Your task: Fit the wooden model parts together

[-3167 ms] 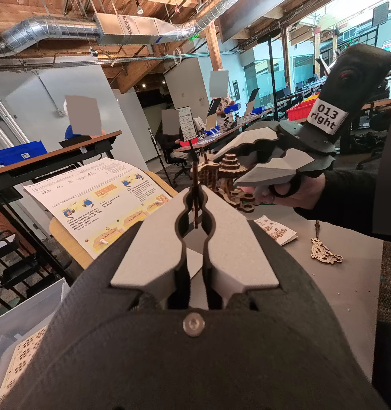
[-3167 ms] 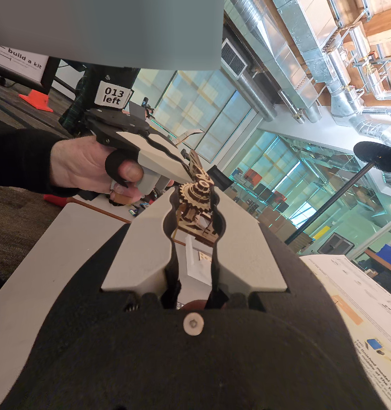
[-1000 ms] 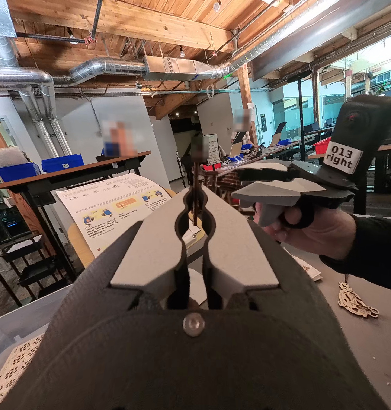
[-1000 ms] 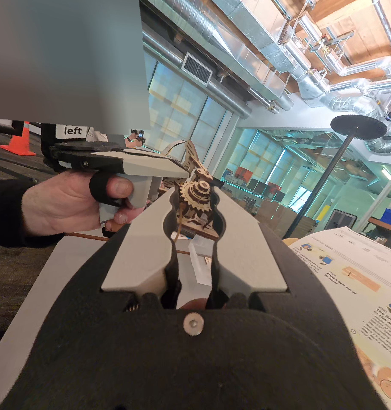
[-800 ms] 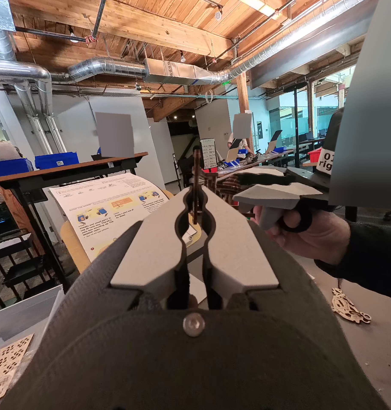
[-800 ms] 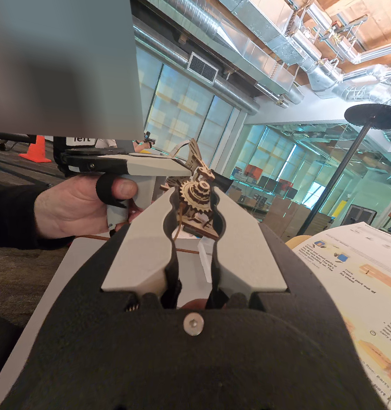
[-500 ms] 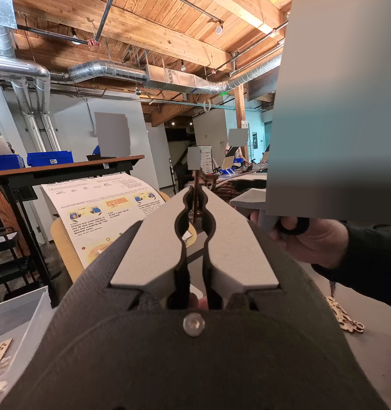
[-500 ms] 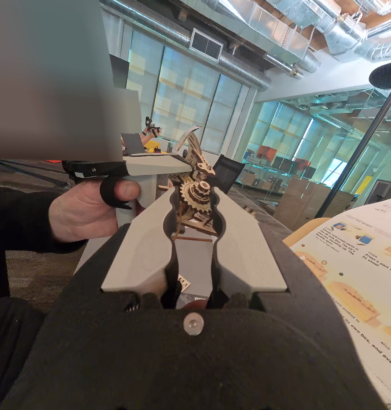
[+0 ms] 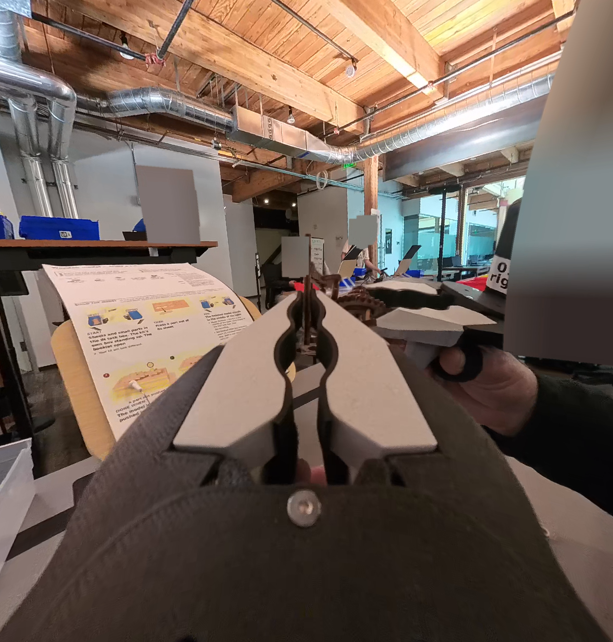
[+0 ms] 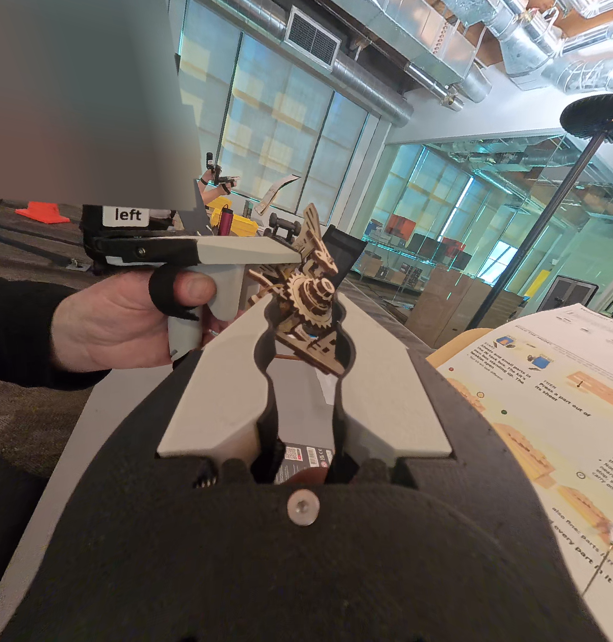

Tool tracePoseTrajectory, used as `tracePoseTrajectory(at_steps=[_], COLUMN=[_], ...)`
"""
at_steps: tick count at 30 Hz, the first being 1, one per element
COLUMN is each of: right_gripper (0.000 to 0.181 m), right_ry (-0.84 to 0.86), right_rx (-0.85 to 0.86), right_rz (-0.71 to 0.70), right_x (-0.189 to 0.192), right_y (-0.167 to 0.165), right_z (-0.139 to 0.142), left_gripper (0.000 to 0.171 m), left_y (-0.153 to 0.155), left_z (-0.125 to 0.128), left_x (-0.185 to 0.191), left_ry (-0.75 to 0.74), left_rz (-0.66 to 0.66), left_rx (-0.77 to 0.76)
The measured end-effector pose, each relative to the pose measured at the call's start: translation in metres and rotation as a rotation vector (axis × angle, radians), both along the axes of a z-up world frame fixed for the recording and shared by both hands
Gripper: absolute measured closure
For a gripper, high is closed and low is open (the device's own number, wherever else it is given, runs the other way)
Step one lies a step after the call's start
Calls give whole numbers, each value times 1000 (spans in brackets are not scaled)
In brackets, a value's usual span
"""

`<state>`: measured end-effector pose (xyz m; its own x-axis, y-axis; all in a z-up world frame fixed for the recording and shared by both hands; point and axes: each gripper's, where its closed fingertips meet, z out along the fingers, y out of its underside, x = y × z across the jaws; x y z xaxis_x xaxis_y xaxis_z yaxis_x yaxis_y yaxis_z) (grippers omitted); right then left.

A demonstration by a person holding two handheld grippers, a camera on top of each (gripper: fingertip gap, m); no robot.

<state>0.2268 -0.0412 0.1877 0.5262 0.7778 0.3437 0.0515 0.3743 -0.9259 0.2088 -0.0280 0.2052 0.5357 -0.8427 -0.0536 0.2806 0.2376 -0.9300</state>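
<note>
My left gripper (image 9: 308,298) is shut on a thin flat wooden part (image 9: 307,312), seen edge-on and upright between the fingertips. In the right wrist view this part is a wing-shaped piece (image 10: 312,229) at the left gripper's tip (image 10: 296,258), touching the top of the model. My right gripper (image 10: 305,309) is shut on the geared wooden model (image 10: 308,298), holding it by its base. In the left wrist view the right gripper (image 9: 374,309) comes in from the right, with the model's gear (image 9: 358,305) just right of my left fingertips. Both are held in the air above the table.
A printed instruction sheet (image 9: 141,312) leans on a tan chair back (image 9: 65,351) at the left; it also shows in the right wrist view (image 10: 541,399). The grey table (image 10: 89,434) lies below. A clear plastic bin (image 9: 2,486) stands at the far left. A small box (image 10: 305,455) lies under the right gripper. Only a small space, under 4 cm, lies between the two pairs of fingers.
Both grippers have stayed shut and close together while tilting and shifting. The loose wooden piece on the table has dropped out of the left wrist view. The model now sits more tilted.
</note>
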Motion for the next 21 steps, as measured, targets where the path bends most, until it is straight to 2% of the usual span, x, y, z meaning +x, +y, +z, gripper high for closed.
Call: tracePoseTrajectory(at_steps=[11, 13, 14, 15, 18, 21], right_gripper=[139, 129, 116, 113, 114, 125], right_ry=[-93, -127, -169, -214, -342, -423], right_rx=[87, 120, 138, 166, 264, 333], right_rz=[-2, 5, -7, -34, -103, -153], right_x=[-1, -2, -3, -2, -4, -6], right_y=[-5, -10, -10, -9, -9, -8], right_z=[8, 8, 5, 3, -1, 0], left_gripper=[171, 171, 171, 171, 171, 171], left_y=[6, 5, 5, 5, 3, 3], left_z=[2, 4, 4, 5, 7, 8], left_x=[-4, -4, -5, -5, -6, -7], left_ry=[-83, -97, -98, -103, -113, -121], left_rz=[-45, -58, -61, -61, -73, -80], left_rx=[-33, -37, -41, -39, -44, -51])
